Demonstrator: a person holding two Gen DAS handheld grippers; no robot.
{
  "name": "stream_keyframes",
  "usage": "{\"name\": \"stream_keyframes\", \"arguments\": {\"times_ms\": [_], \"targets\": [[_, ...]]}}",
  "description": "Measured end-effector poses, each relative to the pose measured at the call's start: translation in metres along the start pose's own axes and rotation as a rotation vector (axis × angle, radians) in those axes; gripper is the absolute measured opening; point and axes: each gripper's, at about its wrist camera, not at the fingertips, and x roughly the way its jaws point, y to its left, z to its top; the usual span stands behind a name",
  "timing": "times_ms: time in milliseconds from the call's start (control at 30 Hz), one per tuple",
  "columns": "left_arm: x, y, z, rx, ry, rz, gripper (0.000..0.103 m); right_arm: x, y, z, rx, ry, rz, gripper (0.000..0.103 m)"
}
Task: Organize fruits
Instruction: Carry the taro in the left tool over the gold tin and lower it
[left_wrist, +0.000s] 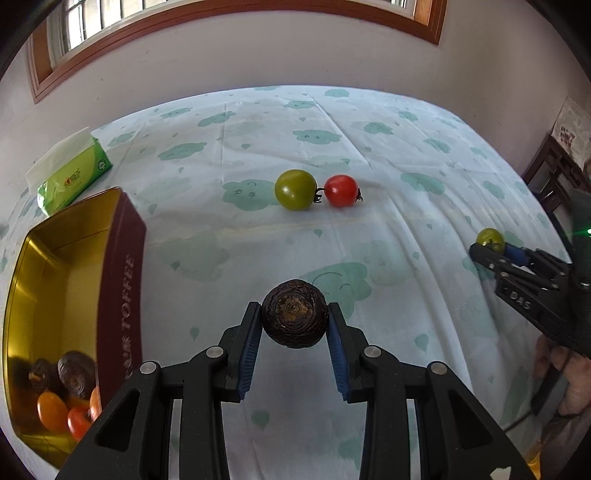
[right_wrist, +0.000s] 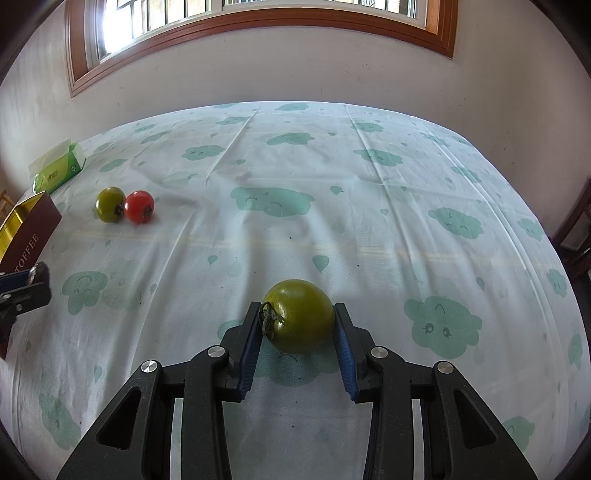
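Observation:
My left gripper (left_wrist: 294, 318) is shut on a dark brown round fruit (left_wrist: 294, 313), held just above the cloth to the right of the gold tin (left_wrist: 55, 236). The tin holds two brown fruits (left_wrist: 75, 373) and several orange and red ones (left_wrist: 51, 410). My right gripper (right_wrist: 298, 315) is shut on a green tomato (right_wrist: 299, 314) that rests on the cloth; it also shows in the left wrist view (left_wrist: 489, 239). A green tomato (left_wrist: 295, 189) and a red tomato (left_wrist: 341, 190) lie side by side mid-table, also in the right wrist view (right_wrist: 110, 204) (right_wrist: 139, 206).
A green tissue pack (left_wrist: 72, 173) lies behind the tin at the far left. The table has a cloud-print cloth (right_wrist: 332, 166) and stands against a wall under a window. A dark wooden chair (left_wrist: 554, 173) stands at the right.

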Motion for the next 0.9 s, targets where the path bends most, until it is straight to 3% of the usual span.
{"name": "stream_keyframes", "arguments": {"times_ms": [467, 900], "targets": [[-0.05, 0.049, -0.009, -0.105, -0.046, 0.036, 0.031, 0.0, 0.001, 0.0, 0.0, 0.0, -0.001, 0.039], [-0.076, 0.118, -0.014, -0.182, -0.065, 0.141, 0.031, 0.0, 0.001, 0.0, 0.0, 0.0, 0.0, 0.039]]}}
